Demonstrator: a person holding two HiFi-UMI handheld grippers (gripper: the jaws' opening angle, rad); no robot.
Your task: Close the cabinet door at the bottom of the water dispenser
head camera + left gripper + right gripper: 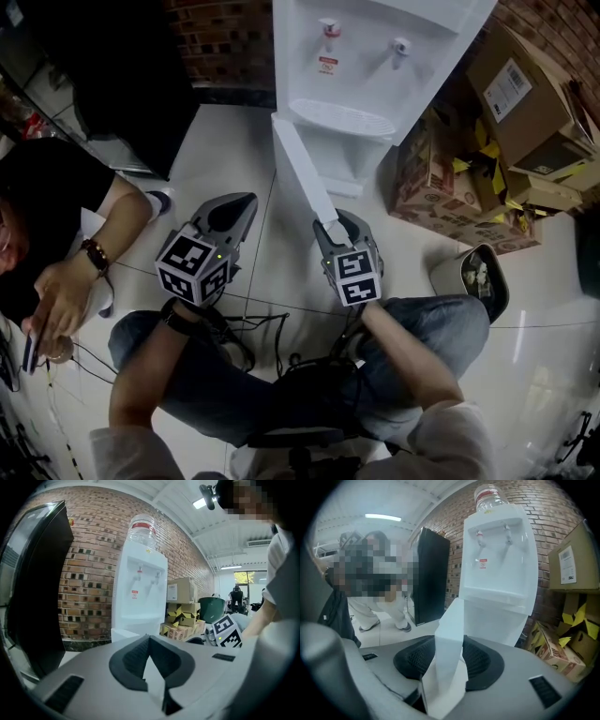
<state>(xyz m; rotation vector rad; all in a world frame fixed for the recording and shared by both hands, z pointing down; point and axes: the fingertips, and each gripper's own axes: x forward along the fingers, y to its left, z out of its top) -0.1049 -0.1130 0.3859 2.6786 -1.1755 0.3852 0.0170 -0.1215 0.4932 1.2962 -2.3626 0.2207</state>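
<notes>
Pinching the open white cabinet door [302, 173] by its free edge: right gripper [336, 225]. Left gripper [239, 203] beside, clear of door, jaws tip-to-tip, empty. Water dispenser [375, 56] beyond.

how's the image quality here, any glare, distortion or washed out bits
Head view: dim, dark towards the edges, dispenser bright. Both gripper views: fisheye bend, black corners. Right gripper view: white door washed out, little detail. Left gripper view: ceiling light glares at top.
</notes>
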